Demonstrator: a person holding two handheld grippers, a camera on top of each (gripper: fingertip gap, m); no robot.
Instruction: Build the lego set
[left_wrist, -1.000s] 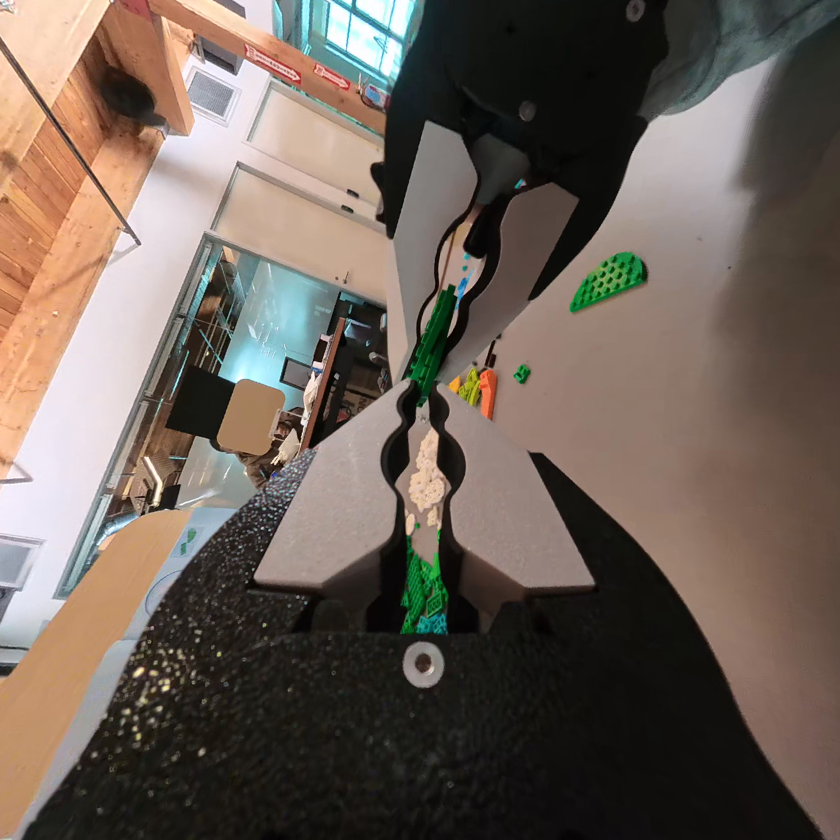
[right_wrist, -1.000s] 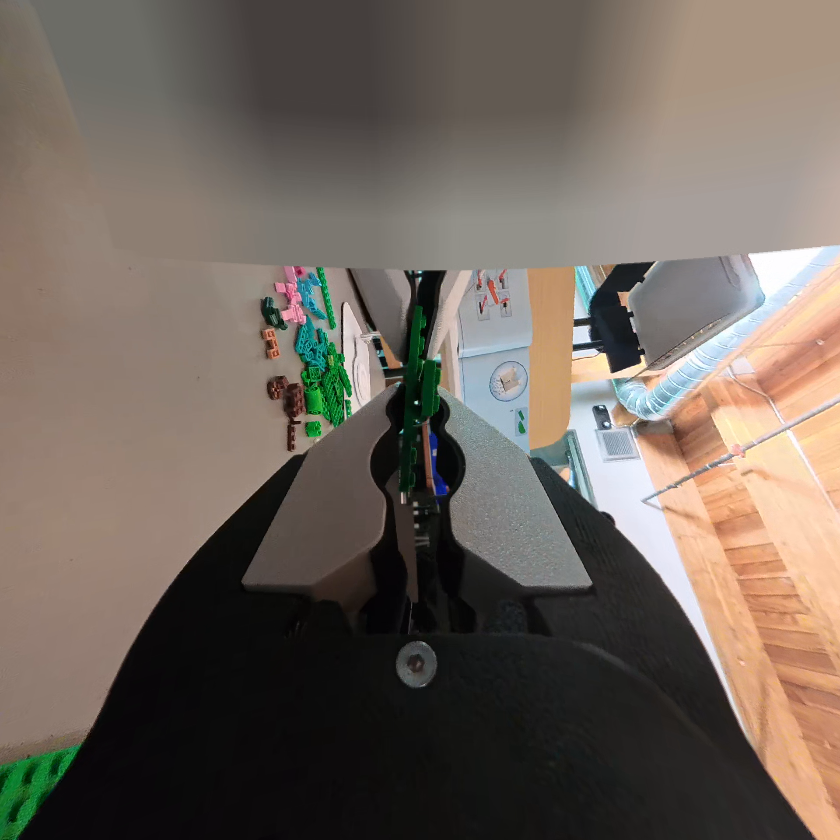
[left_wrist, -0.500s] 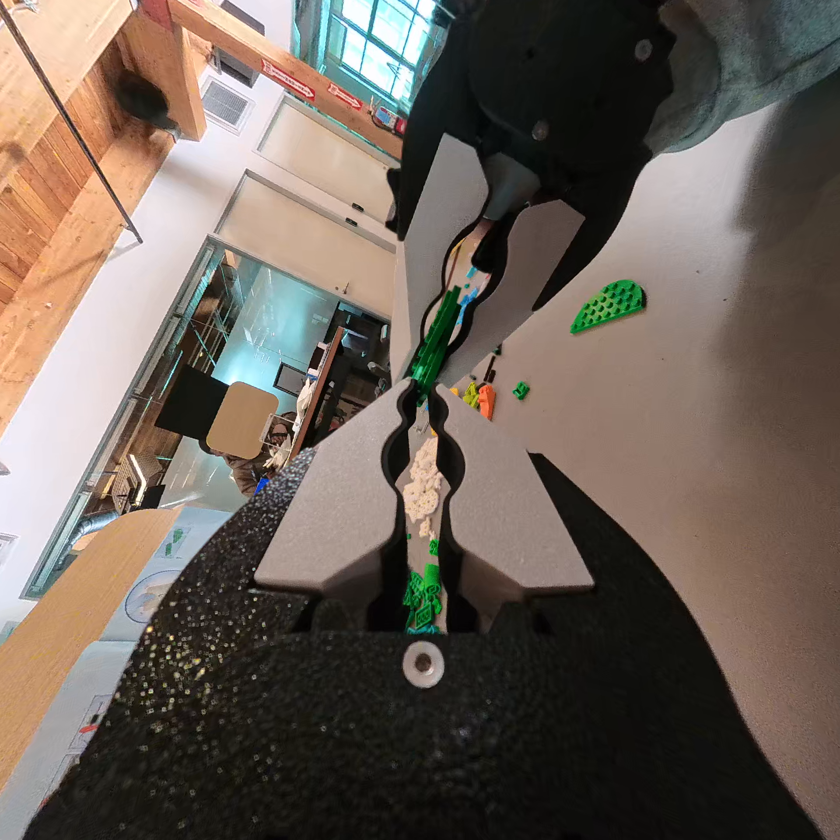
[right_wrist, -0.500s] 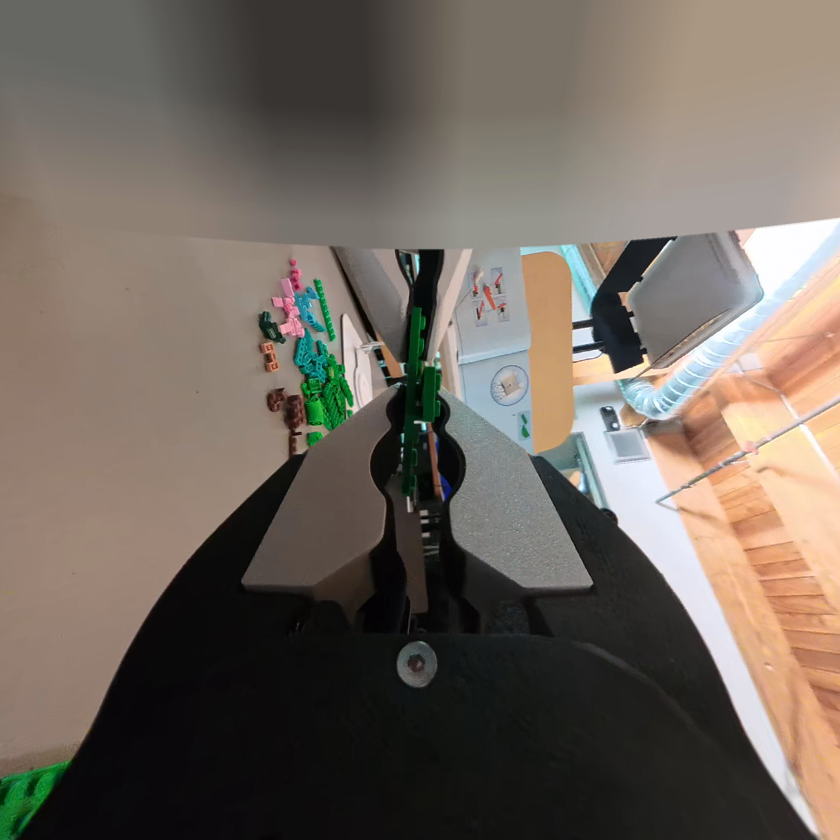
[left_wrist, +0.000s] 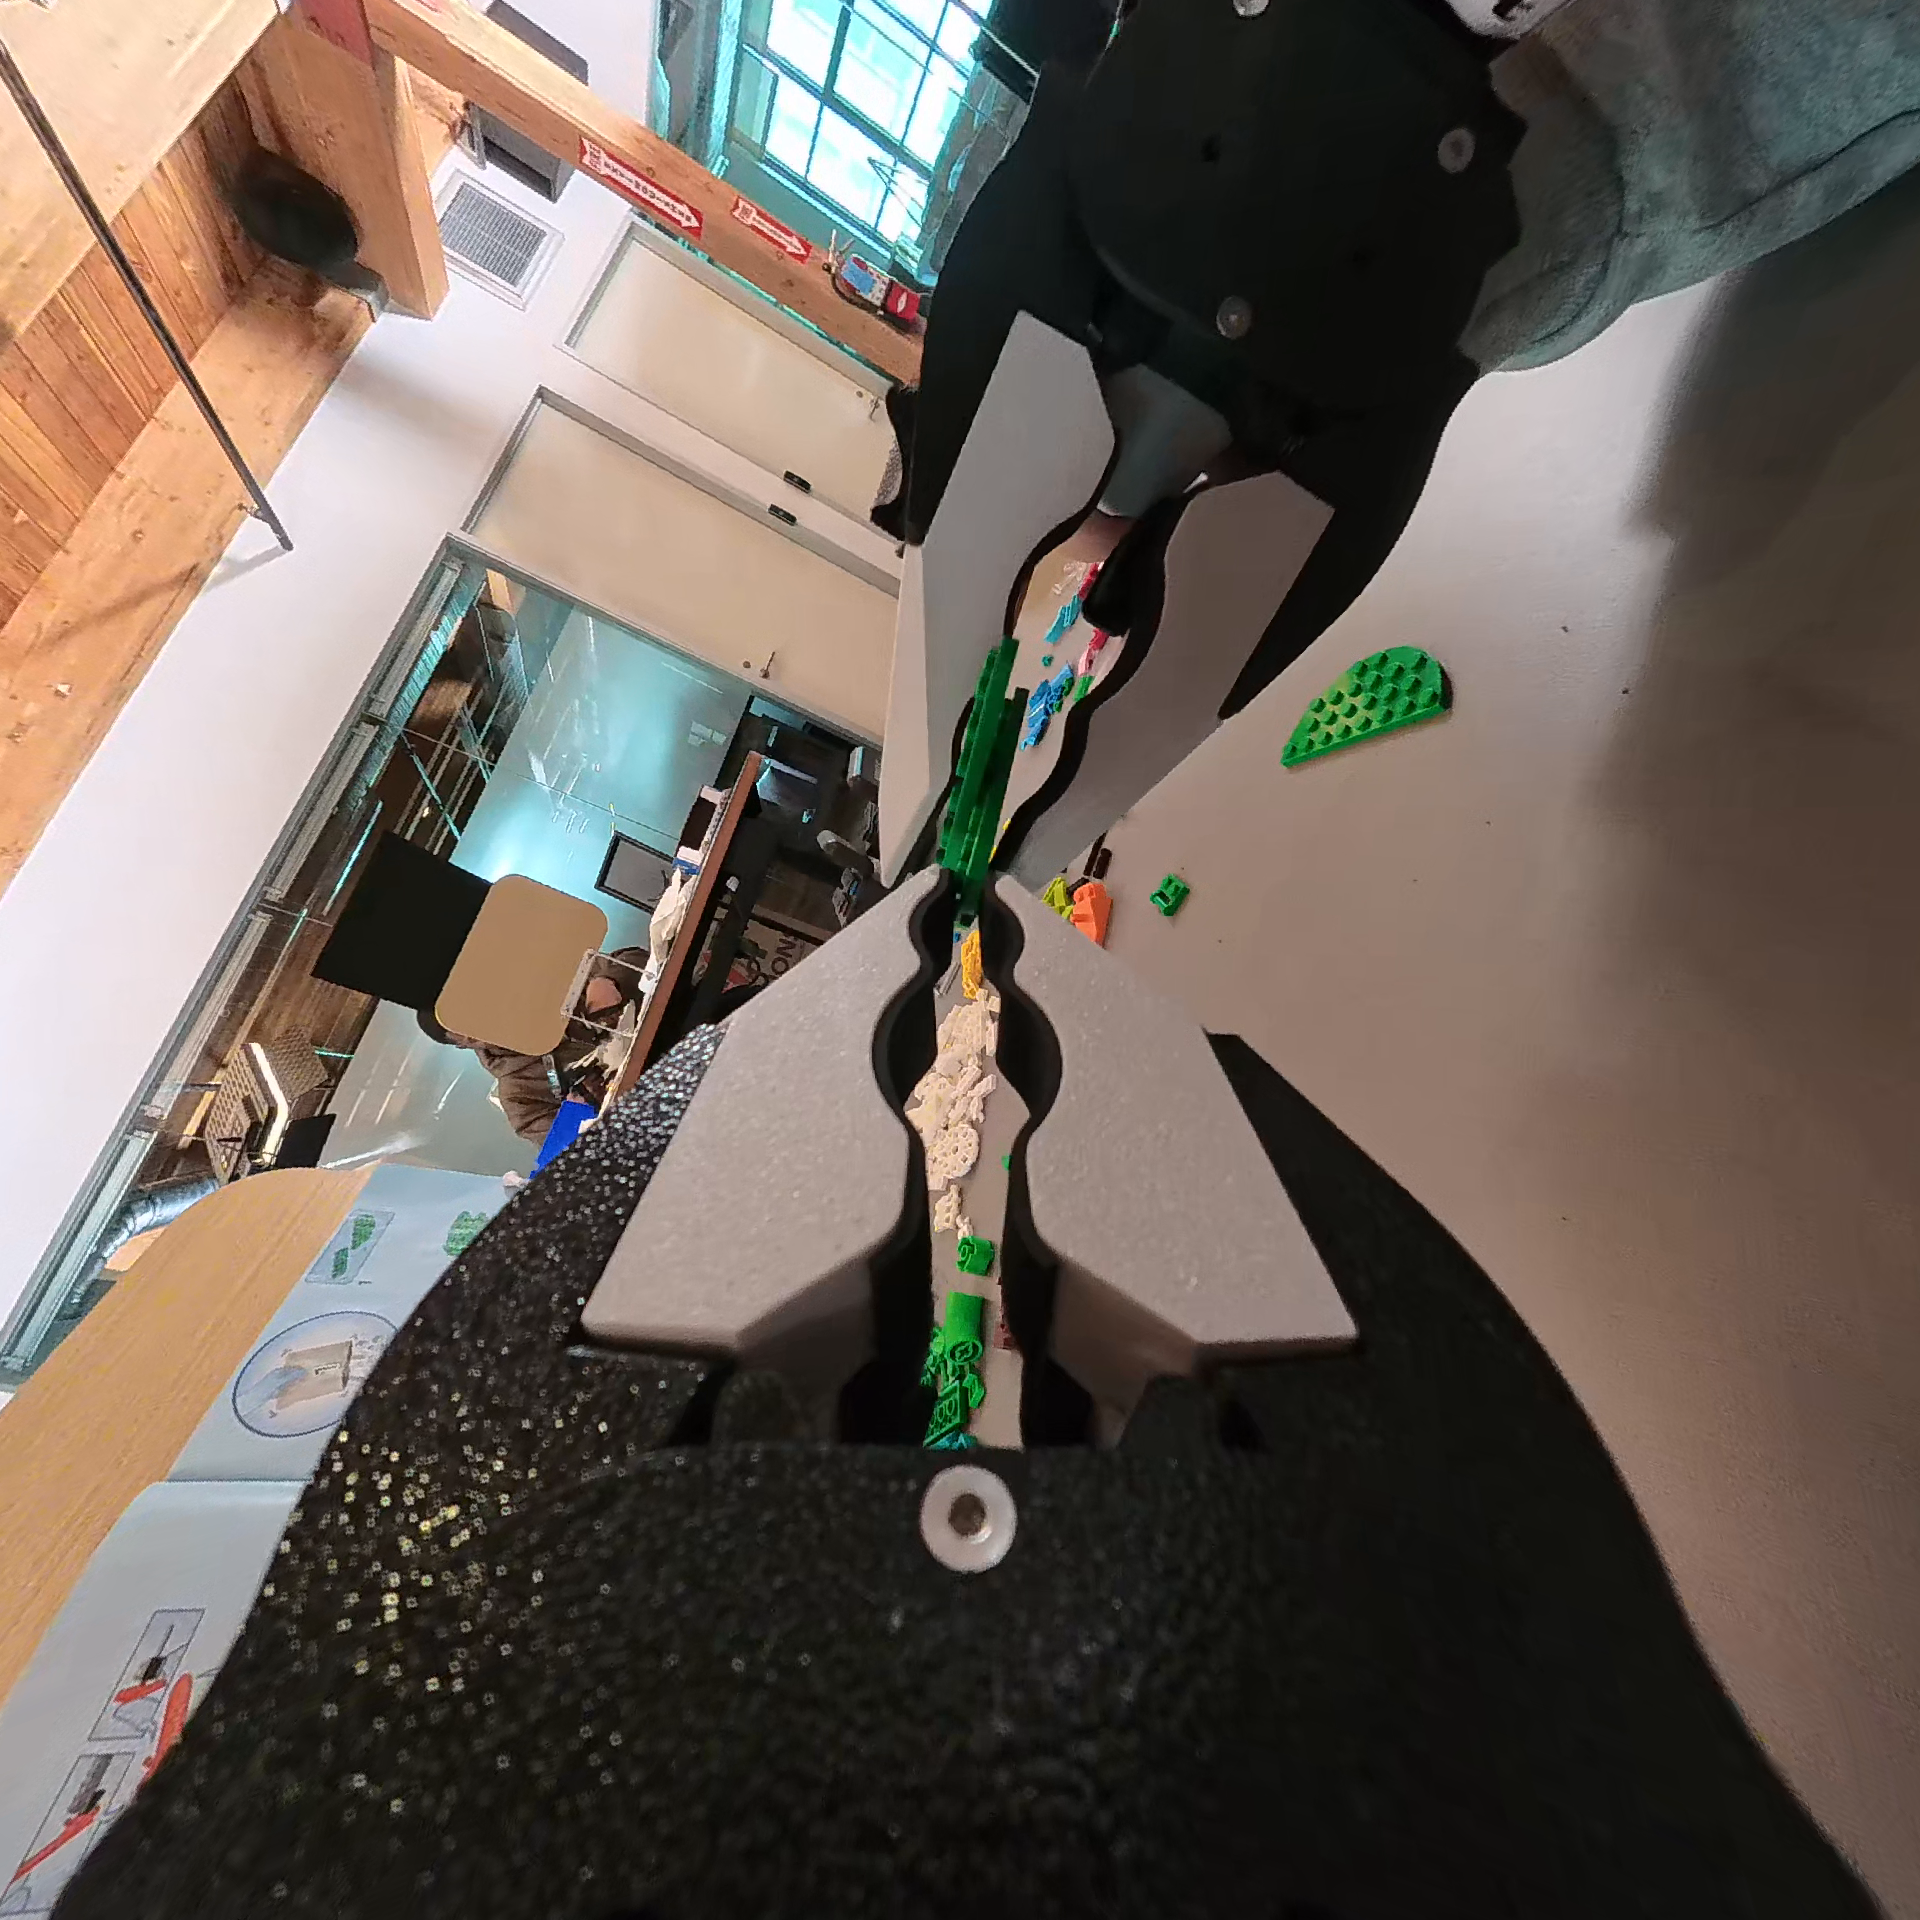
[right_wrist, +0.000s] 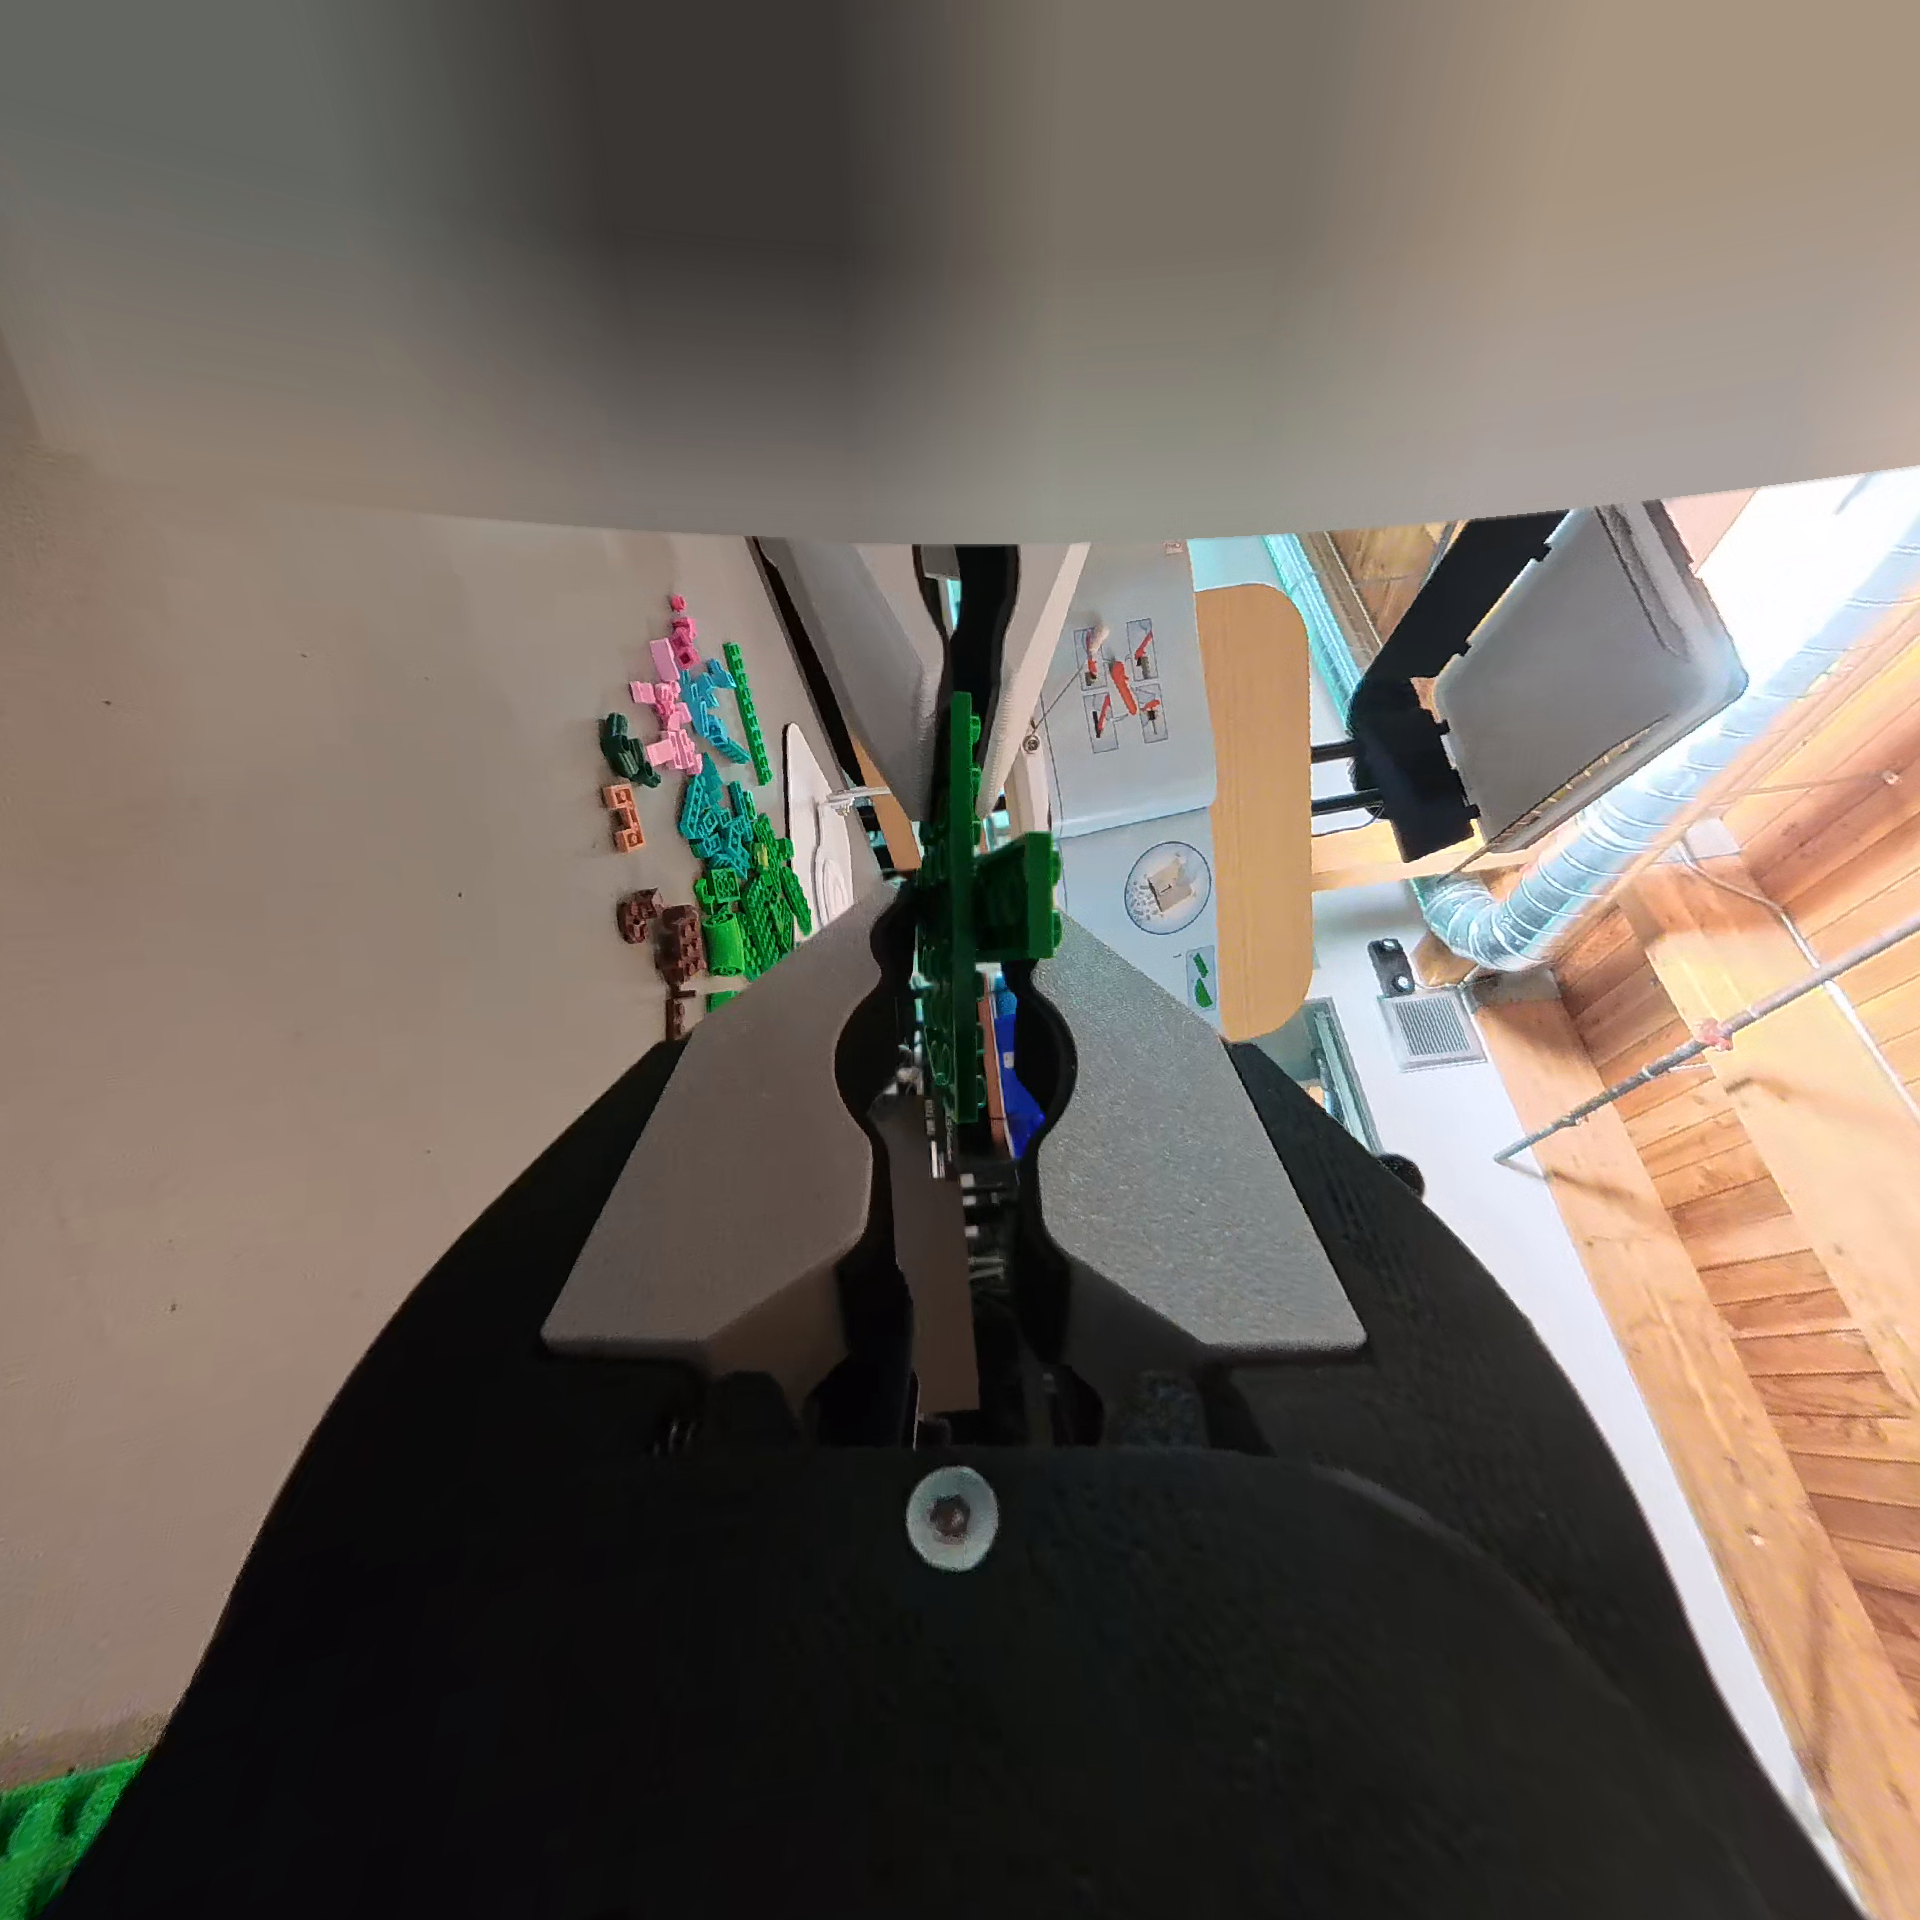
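Change: right tool (right_wrist: 975, 935) has spread wider around the green plate (right_wrist: 951, 935) than a second ago.
Left tool (left_wrist: 968, 896): clenched on the plate's edge.
Right tool: parted; pad contact unclear.
Technique: keep the plate level.
Obstacles: loose bricks (right_wrist: 727, 831) crowd the table (right_wrist: 260, 935).

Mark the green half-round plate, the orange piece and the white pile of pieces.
green half-round plate (left_wrist: 1366, 707), left wrist view, studded top.
orange piece (left_wrist: 1091, 906), left wrist view, its middle.
white pile of pieces (left_wrist: 961, 1091), left wrist view, pile's centre.
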